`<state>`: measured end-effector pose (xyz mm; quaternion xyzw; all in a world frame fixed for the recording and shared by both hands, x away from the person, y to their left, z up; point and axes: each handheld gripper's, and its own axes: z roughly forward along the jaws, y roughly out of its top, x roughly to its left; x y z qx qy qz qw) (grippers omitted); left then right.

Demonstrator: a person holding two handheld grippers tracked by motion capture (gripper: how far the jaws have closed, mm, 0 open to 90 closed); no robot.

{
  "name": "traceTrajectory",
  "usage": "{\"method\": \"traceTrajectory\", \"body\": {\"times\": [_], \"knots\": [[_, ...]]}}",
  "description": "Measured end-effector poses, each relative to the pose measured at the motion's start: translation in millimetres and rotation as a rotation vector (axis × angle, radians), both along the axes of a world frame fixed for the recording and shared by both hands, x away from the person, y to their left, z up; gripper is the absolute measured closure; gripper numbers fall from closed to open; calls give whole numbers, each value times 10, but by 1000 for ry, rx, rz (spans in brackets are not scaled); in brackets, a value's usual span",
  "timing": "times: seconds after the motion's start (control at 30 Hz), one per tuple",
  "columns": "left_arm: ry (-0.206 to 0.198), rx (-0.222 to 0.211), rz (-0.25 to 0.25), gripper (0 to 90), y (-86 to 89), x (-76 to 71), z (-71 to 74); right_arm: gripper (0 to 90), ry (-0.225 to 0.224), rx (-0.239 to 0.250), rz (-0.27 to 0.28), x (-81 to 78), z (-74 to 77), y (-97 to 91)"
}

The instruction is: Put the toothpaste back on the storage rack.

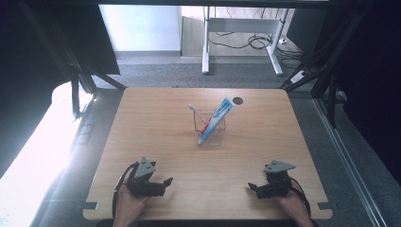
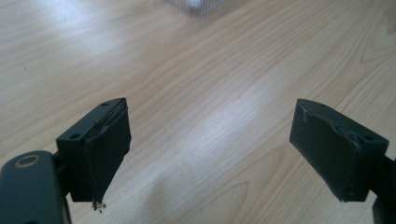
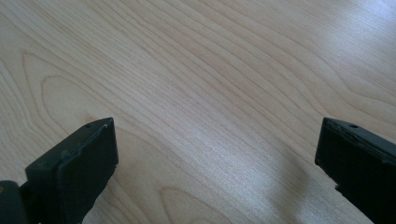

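**Clear plastic holder waiting mid-table, both grippers parked near the front edge**

Wood-grain table [image 1: 156,142] is sitting mostly bare, and the person is holding the left gripper [image 1: 166,181] and the right gripper [image 1: 250,186] low near the front edge. Both are showing their jaws spread wide with nothing between them, pointing inward at each other.

Well apart from both, the clear holder [image 1: 209,126] is standing around the table's middle, with a blue and white toothpaste tube [image 1: 216,120] leaning tilted in it and a toothbrush [image 1: 198,115] poking out beside it.

My guess: the reach is only starting. Going in slowly for the tube's upper end looks smartest, since the light holder could be tipping easily; the other gripper could be steadying it.

Print on the tube is looking too small to read.
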<state>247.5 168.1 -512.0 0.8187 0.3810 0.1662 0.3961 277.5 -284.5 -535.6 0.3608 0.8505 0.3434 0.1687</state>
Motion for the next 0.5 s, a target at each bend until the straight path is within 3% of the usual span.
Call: {"method": "traceTrajectory", "body": {"times": [0.5], "knots": [[77, 128, -7, 128, -91, 24, -255, 0, 4, 1, 9, -7, -12, 28]]}}
